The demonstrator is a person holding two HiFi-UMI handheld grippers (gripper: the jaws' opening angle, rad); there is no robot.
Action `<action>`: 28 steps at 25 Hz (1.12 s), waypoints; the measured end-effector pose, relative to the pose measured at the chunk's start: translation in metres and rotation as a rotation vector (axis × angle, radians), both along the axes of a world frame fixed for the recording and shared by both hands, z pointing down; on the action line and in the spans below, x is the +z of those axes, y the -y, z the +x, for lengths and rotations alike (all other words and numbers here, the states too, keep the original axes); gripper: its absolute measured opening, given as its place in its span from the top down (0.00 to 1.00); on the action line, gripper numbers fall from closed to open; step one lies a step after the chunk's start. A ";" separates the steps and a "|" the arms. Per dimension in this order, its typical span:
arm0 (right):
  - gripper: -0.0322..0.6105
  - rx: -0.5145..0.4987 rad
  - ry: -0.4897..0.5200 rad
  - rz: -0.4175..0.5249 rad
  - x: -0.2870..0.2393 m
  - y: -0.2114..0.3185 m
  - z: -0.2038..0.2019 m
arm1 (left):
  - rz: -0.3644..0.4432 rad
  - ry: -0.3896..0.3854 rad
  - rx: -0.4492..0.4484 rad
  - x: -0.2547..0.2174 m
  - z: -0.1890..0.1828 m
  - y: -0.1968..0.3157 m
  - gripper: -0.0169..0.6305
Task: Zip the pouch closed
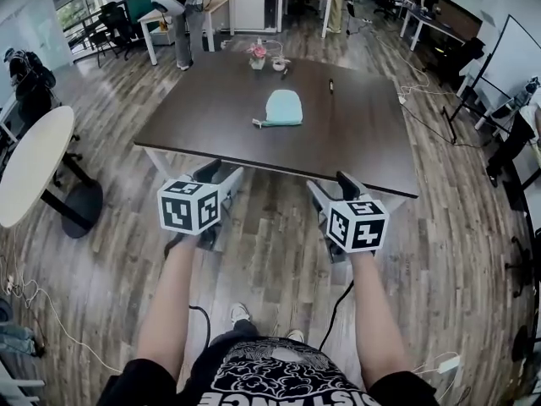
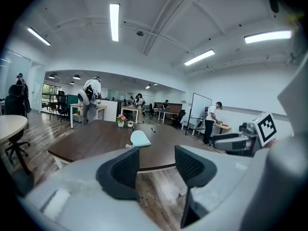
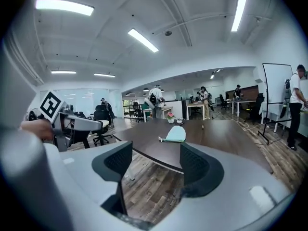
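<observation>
A pale mint pouch lies flat in the middle of the dark brown table, a small tab sticking out at its left end. The same pouch shows small in the left gripper view and the pouch in the right gripper view. My left gripper and right gripper are held side by side short of the table's near edge, over the wooden floor, both pointing at the table. Both stand open with nothing between their jaws.
A small pot of pink flowers and a little cup stand at the table's far side, a dark pen to their right. A round white table is at left. People stand at desks farther back.
</observation>
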State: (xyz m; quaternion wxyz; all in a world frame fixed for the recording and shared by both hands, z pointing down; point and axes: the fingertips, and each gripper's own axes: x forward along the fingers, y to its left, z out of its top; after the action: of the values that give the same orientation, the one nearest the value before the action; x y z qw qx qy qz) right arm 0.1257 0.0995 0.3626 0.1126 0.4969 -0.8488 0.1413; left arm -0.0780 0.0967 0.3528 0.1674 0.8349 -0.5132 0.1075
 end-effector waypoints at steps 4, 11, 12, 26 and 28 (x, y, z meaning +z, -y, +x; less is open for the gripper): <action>0.47 0.050 -0.006 -0.001 0.000 0.013 -0.014 | -0.002 0.002 0.032 0.003 -0.018 0.019 0.59; 0.33 0.130 -0.011 -0.024 -0.003 0.029 -0.043 | -0.007 0.025 0.090 0.007 -0.050 0.044 0.50; 0.32 0.136 -0.021 -0.020 -0.003 0.030 -0.047 | -0.005 0.026 0.096 0.008 -0.055 0.047 0.48; 0.28 0.211 -0.013 0.003 -0.001 0.027 -0.083 | 0.030 0.035 0.218 0.006 -0.088 0.071 0.41; 0.28 0.220 -0.011 0.007 -0.002 0.027 -0.084 | 0.031 0.034 0.223 0.006 -0.088 0.071 0.41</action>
State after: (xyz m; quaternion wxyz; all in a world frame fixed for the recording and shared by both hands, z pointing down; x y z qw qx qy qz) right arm 0.0414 0.0725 0.3609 0.0995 0.5882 -0.7890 0.1472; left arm -0.1656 0.0255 0.3585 0.1326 0.8874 -0.4215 0.1319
